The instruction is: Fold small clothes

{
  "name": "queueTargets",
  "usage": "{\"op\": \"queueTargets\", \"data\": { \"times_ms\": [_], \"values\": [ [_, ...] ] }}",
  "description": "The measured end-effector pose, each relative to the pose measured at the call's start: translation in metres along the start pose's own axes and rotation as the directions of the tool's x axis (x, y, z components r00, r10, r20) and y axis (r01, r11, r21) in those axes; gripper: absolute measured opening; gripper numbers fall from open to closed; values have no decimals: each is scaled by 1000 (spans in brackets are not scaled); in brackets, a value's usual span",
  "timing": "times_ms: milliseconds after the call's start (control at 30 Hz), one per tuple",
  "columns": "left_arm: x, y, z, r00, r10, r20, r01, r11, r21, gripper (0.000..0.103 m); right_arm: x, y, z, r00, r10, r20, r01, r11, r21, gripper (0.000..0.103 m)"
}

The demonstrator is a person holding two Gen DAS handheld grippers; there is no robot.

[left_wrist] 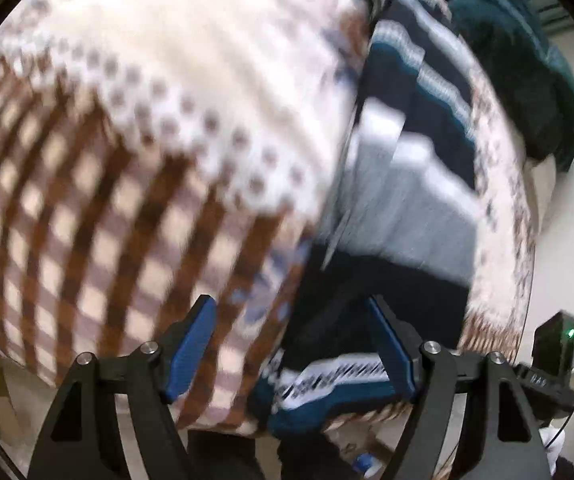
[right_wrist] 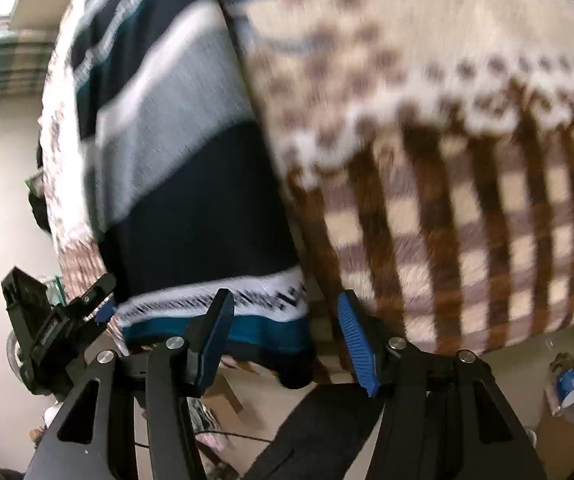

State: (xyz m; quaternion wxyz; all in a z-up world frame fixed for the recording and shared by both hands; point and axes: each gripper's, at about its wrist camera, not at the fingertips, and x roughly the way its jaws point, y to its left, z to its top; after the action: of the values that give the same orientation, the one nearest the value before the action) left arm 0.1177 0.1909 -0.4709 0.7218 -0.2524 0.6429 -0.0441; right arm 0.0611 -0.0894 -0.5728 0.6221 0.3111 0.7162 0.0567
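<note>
Fingers wide on left gripper (left_wrist: pixel 293 344) and right gripper (right_wrist: pixel 285 336), holding nothing. Just beyond, lower centre of both views: navy, teal and grey striped knit garment (right_wrist: pixel 191 184) lying on brown-and-cream checked blanket (left_wrist: pixel 99 208). Probably pre-grasp; next, pinch hem corners. Farther, upper right: dark teal cloth heap (left_wrist: pixel 515 60). Motion blur hampers aim.

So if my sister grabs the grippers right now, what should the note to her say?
Left gripper: open, holding nothing, hovering at the near hem of the navy, teal and white striped knit garment.
Right gripper: open, empty, at the same hem's other corner.
The garment lies on the brown-and-cream checked blanket. A dark green cloth sits farther back.
Done: the pictures are too blurred to tell whether any fold is made.
Left: probably grip the hem corners and fold.
</note>
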Motion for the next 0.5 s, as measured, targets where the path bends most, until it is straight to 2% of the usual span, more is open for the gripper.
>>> {"op": "queueTargets", "data": {
  "times_ms": [33,67,100,167,233,300,400,500],
  "values": [
    [-4,0,5,999,-46,12,46,999,-2,75,-8,3,4,1000,-2,10,2,1000,-3,57],
    [-1,-1,11,995,-95,-7,95,996,0,75,-14,6,8,1000,-6,13,6,1000,-8,58],
    [5,-1,14,994,-107,-34,107,994,4,75,-15,7,11,1000,4,2,-4,1000,-14,64],
    [29,-1,16,981,-146,-127,150,988,25,75,-9,5,17,1000,13,-27,-13,1000,-14,65],
    [55,-3,14,974,-97,-203,114,991,73,75,8,-1,23,998,-7,-62,6,1000,-1,65],
    [67,-6,11,975,-67,-213,96,987,131,75,23,-7,22,995,6,-96,-5,1000,10,65],
    [68,-9,9,977,-77,-201,108,983,147,75,35,-8,19,992,78,-104,-79,997,2,65],
    [65,-4,2,977,-107,-185,135,980,147,74,46,-5,15,972,193,-132,-195,981,-8,64]
  ]
}}
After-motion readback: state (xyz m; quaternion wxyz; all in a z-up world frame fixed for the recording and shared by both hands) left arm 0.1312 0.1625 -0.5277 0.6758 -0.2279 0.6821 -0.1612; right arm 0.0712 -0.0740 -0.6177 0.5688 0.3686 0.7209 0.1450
